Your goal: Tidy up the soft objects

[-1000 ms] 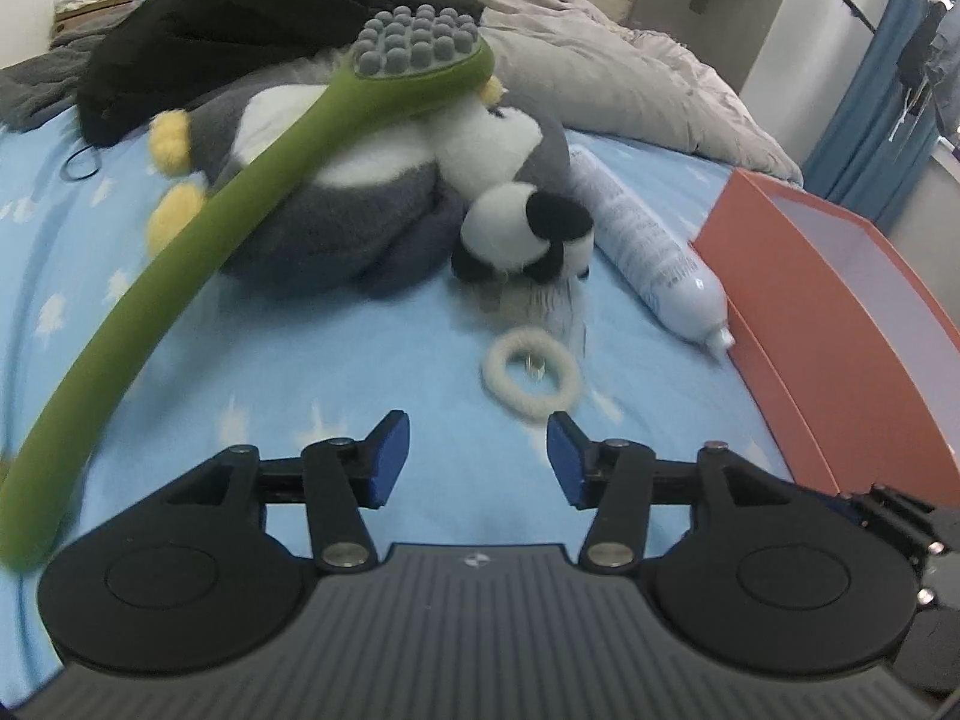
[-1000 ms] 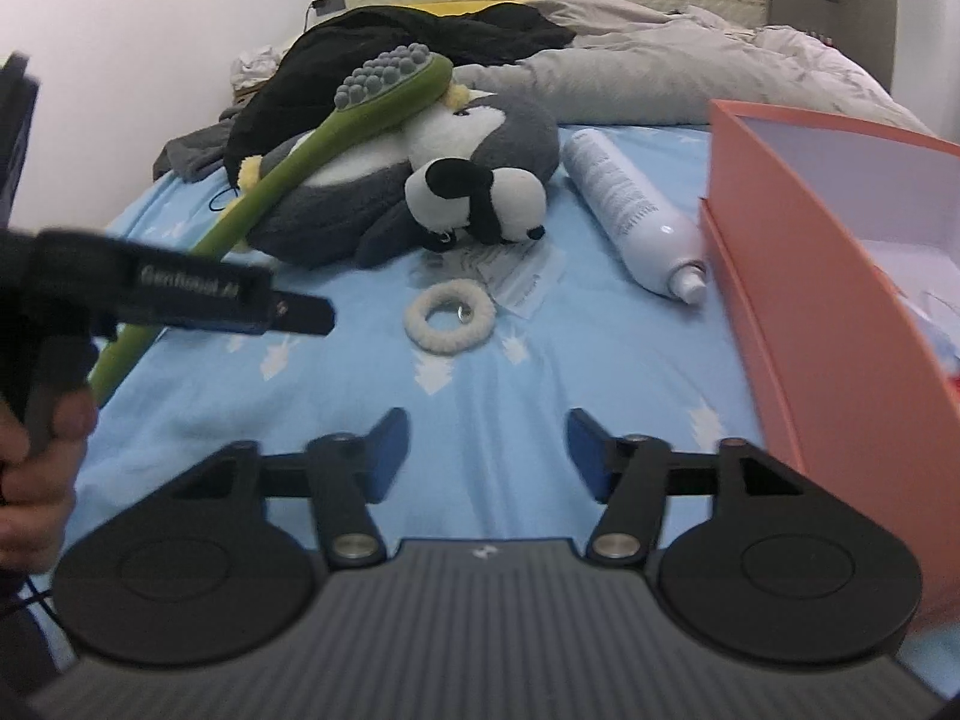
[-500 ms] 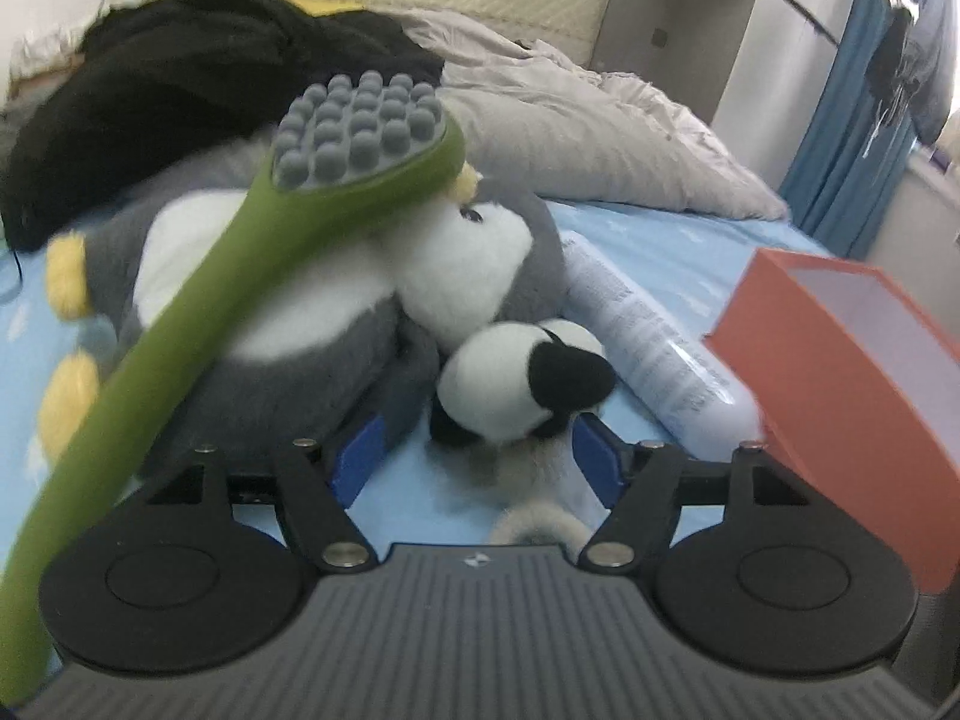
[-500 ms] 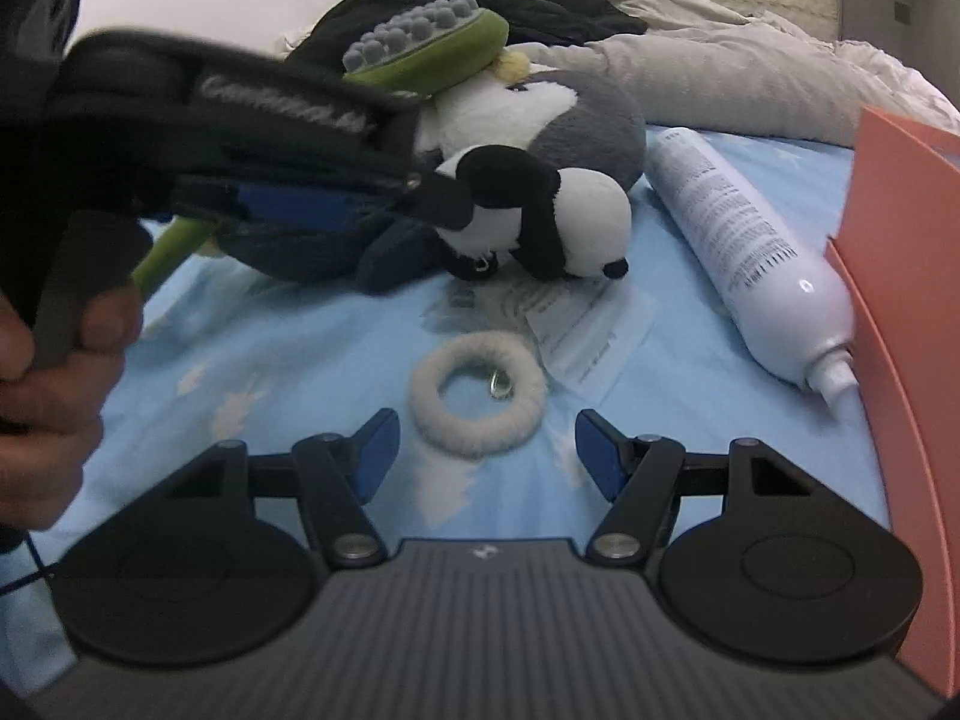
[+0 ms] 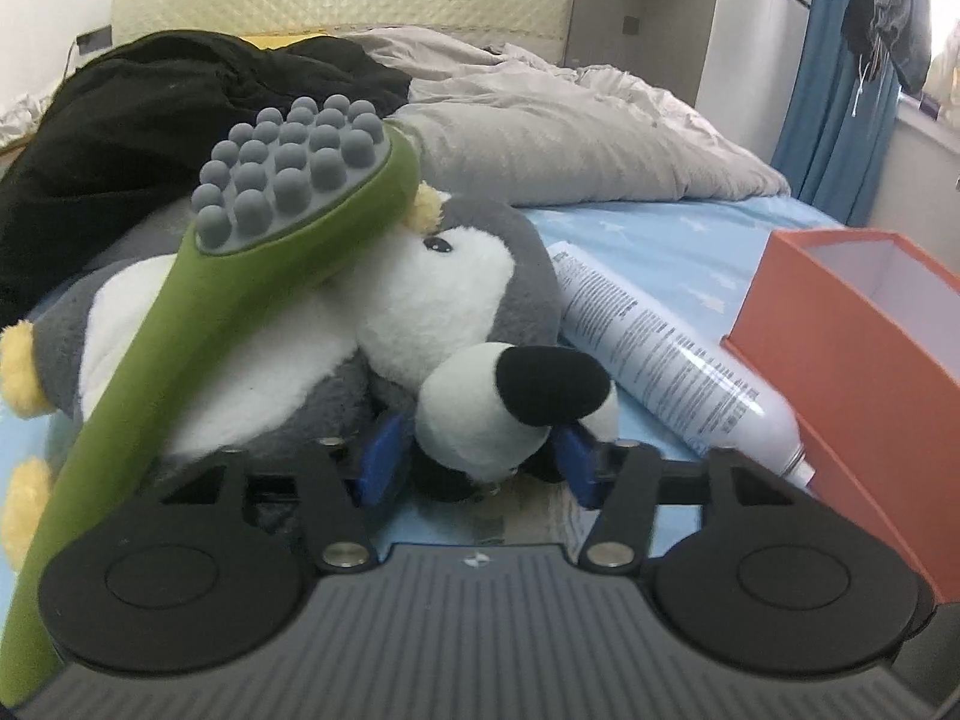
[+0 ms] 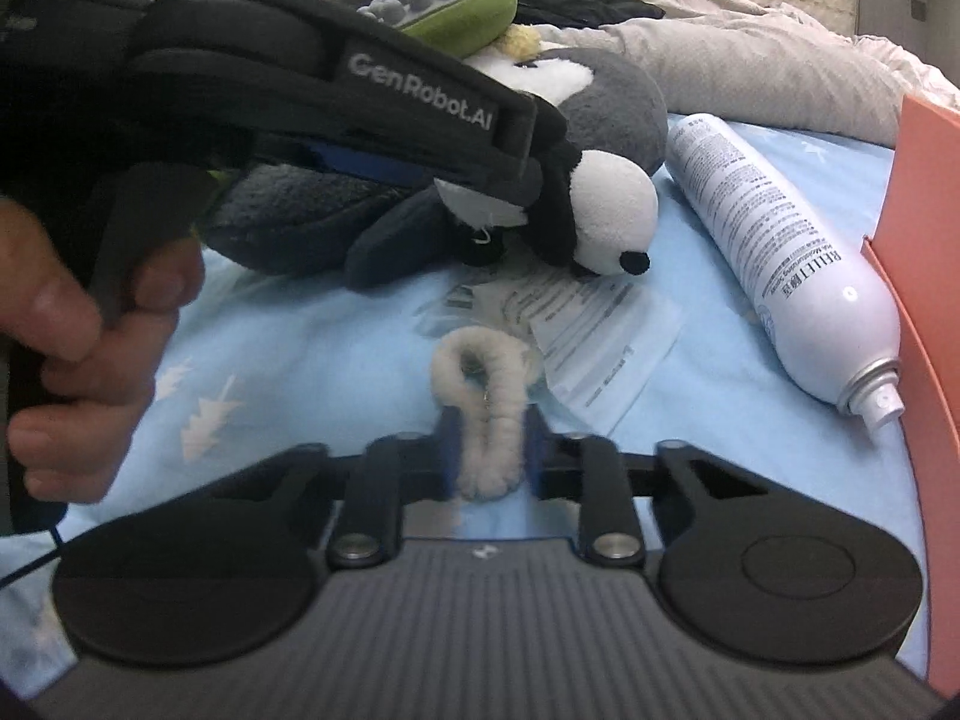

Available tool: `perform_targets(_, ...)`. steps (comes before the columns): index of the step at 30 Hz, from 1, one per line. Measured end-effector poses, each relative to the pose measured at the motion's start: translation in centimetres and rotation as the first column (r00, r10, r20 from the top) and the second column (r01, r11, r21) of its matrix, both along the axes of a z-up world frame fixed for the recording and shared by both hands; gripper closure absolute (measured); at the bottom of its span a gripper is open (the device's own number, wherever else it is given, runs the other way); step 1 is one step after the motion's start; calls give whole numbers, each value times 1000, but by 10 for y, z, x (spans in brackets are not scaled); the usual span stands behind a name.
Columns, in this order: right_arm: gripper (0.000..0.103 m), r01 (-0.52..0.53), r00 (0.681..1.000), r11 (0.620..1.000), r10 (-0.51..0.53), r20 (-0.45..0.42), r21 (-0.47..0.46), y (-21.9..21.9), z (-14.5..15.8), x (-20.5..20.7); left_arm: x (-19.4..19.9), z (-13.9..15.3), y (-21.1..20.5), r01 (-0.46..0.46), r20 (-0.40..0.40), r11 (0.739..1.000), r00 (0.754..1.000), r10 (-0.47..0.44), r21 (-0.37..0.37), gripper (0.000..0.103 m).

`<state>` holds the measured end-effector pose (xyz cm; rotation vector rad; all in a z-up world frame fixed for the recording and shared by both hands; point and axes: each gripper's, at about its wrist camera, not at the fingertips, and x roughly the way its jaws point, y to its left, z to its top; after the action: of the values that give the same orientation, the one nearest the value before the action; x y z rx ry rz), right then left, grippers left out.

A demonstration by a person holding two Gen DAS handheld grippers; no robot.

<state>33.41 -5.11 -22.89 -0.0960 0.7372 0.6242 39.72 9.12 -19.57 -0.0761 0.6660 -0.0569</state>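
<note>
Closing on the fluffy cream-white fabric ring [image 6: 485, 420], the right gripper [image 6: 489, 450] has its blue fingers [image 6: 451, 450] pressed to either side, so the ring is squeezed into a narrow loop standing just off the pale-blue star-printed bed sheet [image 6: 288, 360]. The left gripper [image 5: 477, 459] is closing too, its fingers flanking the small black-and-white panda plush [image 5: 510, 408]; whether the pads already bite into the fur is hard to say from this angle.

To do this step well, the right hand should keep the pinch on the ring's thick fleece and not on the small metal clip inside it, then lift straight up before swinging toward the open orange cardboard box [image 6: 924, 276] at the right. The left should take the panda by its body, low and centred, since soft stuffing slips out of a shallow hold.

Around them, the panda's clear-bagged paper tag [image 6: 594, 330] lies touching the ring and may drag along. The white aerosol spray can [image 6: 780, 252] lies between the plush toys and the box, in the path. A large grey-and-white penguin plush [image 5: 372, 324] sits behind the panda, with a long green massage brush with grey nubs [image 5: 288, 222] leaning across it, which could topple if the panda is tugged.
</note>
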Motion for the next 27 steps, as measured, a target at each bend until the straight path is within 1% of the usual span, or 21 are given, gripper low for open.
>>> perform_targets(1, 85, 1, 1000, 1000, -1, 1, -5, 0, 1, 0, 1, 0, 0, -4, -1, 1000, 1000, 4, -9, 54)
perform_targets(2, 86, 5, 1000, 1000, -5, 0, -8, 0, 2, 0, 2, 0, 1, -9, 2, 1000, 1000, 9, -16, 56)
perform_targets(5, 89, 21, 1000, 1000, -21, -2, -8, -2, 6, -3, -1, 2, 3, -28, 10, 999, 1000, 28, -40, 61)
perform_targets(7, 90, 30, 1000, 999, -30, 0, -11, -5, 9, -6, -5, 5, 4, -41, 12, 998, 999, 42, -50, 63)
perform_targets(10, 90, 44, 999, 999, -44, 3, -15, -12, 16, -14, -17, 9, 3, -73, 15, 996, 997, 74, -46, 64)
perform_targets(17, 90, 69, 998, 997, -69, -4, -34, -30, 27, -40, -61, 14, 5, -145, -21, 986, 989, 144, -82, 65)
perform_targets(23, 90, 84, 996, 995, -84, -3, -54, -44, 34, -70, -114, 19, 4, -212, -53, 969, 977, 207, -123, 65)
perform_targets(27, 90, 92, 996, 994, -92, -3, -58, -51, 40, -88, -149, 22, 6, -261, -77, 952, 965, 251, -163, 65)
